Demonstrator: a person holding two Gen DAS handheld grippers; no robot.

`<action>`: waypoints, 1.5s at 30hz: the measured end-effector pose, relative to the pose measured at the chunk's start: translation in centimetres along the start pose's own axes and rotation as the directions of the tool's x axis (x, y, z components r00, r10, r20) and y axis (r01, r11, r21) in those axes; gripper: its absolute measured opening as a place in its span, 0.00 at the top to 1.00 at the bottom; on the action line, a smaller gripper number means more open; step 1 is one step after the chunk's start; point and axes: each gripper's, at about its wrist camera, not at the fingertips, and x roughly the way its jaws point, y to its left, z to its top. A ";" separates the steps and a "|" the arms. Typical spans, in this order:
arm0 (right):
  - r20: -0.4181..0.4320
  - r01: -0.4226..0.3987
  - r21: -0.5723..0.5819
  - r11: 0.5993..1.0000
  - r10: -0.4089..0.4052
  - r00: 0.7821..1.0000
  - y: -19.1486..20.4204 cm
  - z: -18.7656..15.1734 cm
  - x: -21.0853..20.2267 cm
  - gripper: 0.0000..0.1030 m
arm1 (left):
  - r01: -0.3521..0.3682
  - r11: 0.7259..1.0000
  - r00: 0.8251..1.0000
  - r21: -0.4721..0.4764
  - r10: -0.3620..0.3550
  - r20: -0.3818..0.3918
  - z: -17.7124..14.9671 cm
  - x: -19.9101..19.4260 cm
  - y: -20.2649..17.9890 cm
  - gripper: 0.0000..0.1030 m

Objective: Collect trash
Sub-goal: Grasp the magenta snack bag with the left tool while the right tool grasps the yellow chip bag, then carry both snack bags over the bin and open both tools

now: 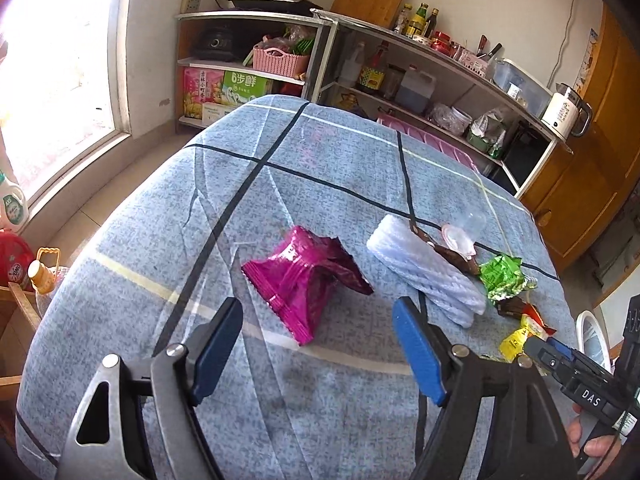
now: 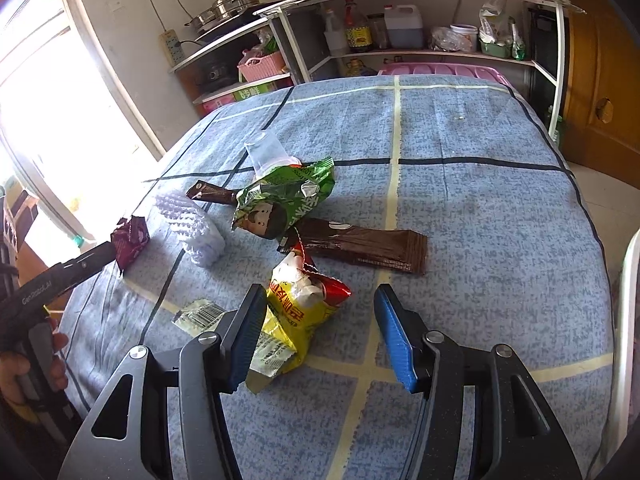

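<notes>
On the blue checked tablecloth (image 1: 340, 152) lies a crumpled magenta wrapper (image 1: 306, 280), just ahead of my left gripper (image 1: 318, 344), whose jaws stand open and apart from it. To its right are a white foam net (image 1: 424, 268), a clear plastic cup (image 1: 466, 232) and a green wrapper (image 1: 502, 276). My right gripper (image 2: 320, 332) is open around a yellow and red wrapper (image 2: 300, 312); the left pad is against it and the right pad is clear of it. Beyond it lie a long brown wrapper (image 2: 360, 248), the green wrapper (image 2: 288, 196) and the cup (image 2: 268, 152).
A clear barcode wrapper (image 2: 200, 314) lies left of the right gripper. Shelves (image 1: 440, 80) with bottles and a white kettle (image 1: 564, 110) stand behind the table, with pink stools (image 2: 440, 70) at its far edge. Bottles (image 1: 14, 204) sit by the bright window on the left.
</notes>
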 end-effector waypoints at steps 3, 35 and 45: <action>0.010 -0.013 -0.001 1.000 0.013 1.000 0.1 -0.1 0.0 0.64 | -0.022 0.999 1.000 0.039 0.021 0.010 0.5 0.3 -0.2 0.23; 0.073 -0.052 0.097 0.994 0.045 0.996 -2.1 -1.2 -1.5 0.74 | -0.026 0.997 0.999 0.071 0.028 -0.026 1.3 3.0 -1.1 0.55; 0.094 -0.048 0.088 0.995 0.039 0.995 -2.0 -1.5 -2.3 0.74 | -0.009 0.997 1.000 0.079 0.009 -0.006 0.7 1.5 -2.2 0.56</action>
